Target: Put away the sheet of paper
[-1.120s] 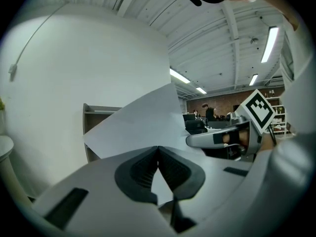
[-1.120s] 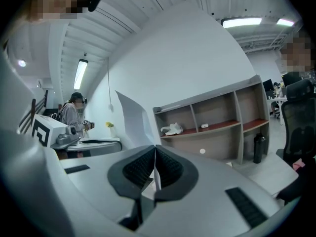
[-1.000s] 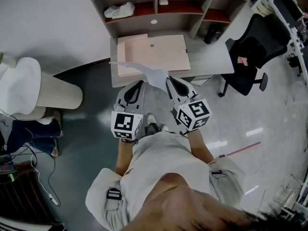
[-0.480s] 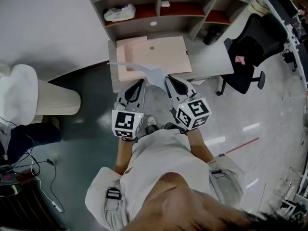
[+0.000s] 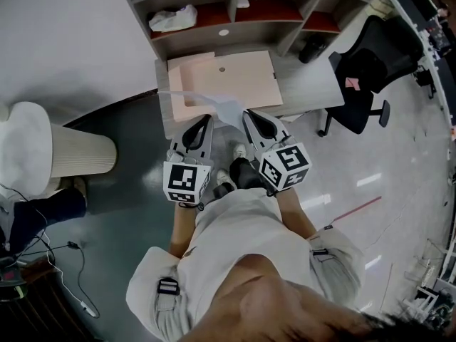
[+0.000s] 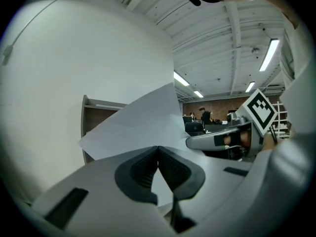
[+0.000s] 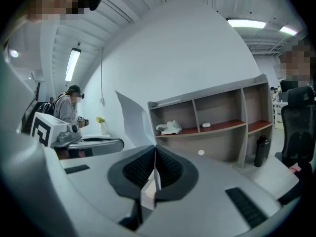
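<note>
A white sheet of paper (image 5: 214,104) hangs in the air between my two grippers, over the front edge of the grey desk (image 5: 313,84). My left gripper (image 5: 207,120) is shut on the sheet's near left part, and my right gripper (image 5: 250,115) is shut on its near right part. In the left gripper view the sheet (image 6: 143,127) rises out of the closed jaws (image 6: 158,149). In the right gripper view the paper's edge (image 7: 129,116) stands up from the closed jaws (image 7: 155,154).
A pale pink board (image 5: 228,77) lies on the desk. Behind it a shelf unit (image 5: 235,20) holds a crumpled white bag (image 5: 169,18). A black office chair (image 5: 363,77) is at the right and a beige ribbed cylinder (image 5: 78,152) at the left. A black bottle (image 7: 260,149) stands by the shelf.
Both grippers have carried the sheet a little closer to the desk, still shut on it. The person's foot has stepped forward between the grippers.
</note>
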Demonstrator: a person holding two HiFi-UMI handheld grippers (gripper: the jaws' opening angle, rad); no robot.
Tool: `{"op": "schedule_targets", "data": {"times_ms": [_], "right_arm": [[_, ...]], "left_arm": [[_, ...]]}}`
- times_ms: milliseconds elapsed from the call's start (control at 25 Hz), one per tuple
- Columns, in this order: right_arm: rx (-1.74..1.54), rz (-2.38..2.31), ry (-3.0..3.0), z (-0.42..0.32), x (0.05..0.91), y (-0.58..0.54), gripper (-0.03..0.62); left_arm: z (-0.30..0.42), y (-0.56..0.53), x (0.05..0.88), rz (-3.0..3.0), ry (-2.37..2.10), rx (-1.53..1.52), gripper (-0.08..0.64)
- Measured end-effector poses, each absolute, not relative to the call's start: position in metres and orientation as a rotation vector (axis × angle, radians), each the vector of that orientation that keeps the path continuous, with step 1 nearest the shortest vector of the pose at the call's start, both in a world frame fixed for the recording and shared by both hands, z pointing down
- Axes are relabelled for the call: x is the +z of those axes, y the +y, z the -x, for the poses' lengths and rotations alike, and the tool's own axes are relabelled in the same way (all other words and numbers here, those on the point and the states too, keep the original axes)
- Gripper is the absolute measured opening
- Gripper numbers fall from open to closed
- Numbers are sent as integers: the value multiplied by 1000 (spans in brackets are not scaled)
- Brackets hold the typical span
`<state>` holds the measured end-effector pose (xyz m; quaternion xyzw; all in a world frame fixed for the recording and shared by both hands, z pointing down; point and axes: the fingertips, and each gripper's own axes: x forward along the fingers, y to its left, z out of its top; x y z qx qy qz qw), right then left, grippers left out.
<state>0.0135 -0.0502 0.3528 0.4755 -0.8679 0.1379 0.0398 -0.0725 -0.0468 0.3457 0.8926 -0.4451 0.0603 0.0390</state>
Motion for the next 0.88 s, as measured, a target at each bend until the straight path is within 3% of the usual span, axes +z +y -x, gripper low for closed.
{"op": "schedule_targets", "data": {"times_ms": [880], "right_arm": [[428,-1270,-2758,-10,359,-161,18]], "left_arm": [[63,-152,348,-2679,-1498,229,20]]}}
